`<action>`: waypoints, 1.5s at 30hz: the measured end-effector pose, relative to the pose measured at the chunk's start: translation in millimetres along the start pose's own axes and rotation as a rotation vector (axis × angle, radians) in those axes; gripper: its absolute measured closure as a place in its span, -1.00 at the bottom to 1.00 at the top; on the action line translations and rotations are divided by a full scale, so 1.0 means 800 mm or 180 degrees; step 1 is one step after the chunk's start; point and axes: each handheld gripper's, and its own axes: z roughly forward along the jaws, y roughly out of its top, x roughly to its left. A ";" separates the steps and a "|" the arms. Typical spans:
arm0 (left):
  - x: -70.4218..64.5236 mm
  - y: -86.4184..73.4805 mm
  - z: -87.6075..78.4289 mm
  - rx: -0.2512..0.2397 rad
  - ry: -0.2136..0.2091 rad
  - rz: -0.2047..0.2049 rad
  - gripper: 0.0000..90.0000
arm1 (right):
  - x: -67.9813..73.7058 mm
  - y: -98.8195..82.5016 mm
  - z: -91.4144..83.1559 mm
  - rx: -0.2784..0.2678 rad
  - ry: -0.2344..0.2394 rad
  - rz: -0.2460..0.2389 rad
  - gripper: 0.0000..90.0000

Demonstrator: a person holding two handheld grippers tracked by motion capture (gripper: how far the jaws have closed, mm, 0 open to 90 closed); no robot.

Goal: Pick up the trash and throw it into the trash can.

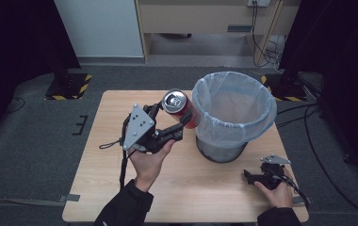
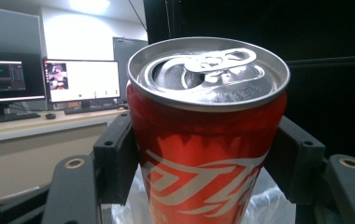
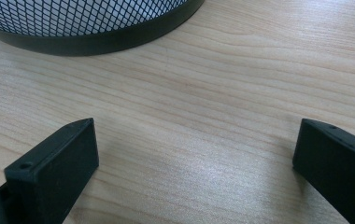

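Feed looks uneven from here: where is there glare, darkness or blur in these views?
High view: dark corners, evenly lit table. Left gripper view: sharp can held by the left gripper, with glare on its lid, blown-out monitor and soft background. Right gripper view: the right gripper has slightly soft jaws, with sheen on the wood and crisp bin mesh.

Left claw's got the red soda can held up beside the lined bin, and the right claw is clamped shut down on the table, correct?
Not quite: the right claw is open. The right gripper view shows its jaws wide apart over bare table. The left claw does hold the red soda can beside the lined bin.
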 end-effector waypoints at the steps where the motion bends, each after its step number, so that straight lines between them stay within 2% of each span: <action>1: 0.000 0.001 0.001 -0.0005 0.0000 0.0005 -0.26 | 0.000 0.000 0.000 0.0000 0.0001 0.0000 -0.99; 7: -0.003 0.008 0.011 -0.0037 0.0005 0.0022 -0.26 | 0.000 0.000 0.000 0.0001 0.0001 0.0000 -0.99; 12: -0.007 0.013 0.024 -0.0086 -0.0010 -0.0019 -0.26 | 0.000 0.000 0.000 -0.0009 -0.0002 -0.0015 -0.99; 17: -0.012 0.016 0.036 -0.0051 -0.0008 0.0064 -0.26 | 0.000 0.000 0.000 -0.0009 -0.0002 -0.0014 -0.99; 26: -0.014 0.021 0.055 -0.0088 -0.0010 0.0024 -0.26 | 0.000 0.000 0.000 -0.0009 -0.0002 -0.0013 -0.99; 45: -0.013 0.011 0.095 -0.0100 0.0014 0.0040 -0.26 | 0.000 0.000 0.000 -0.0010 0.0000 -0.0015 -0.99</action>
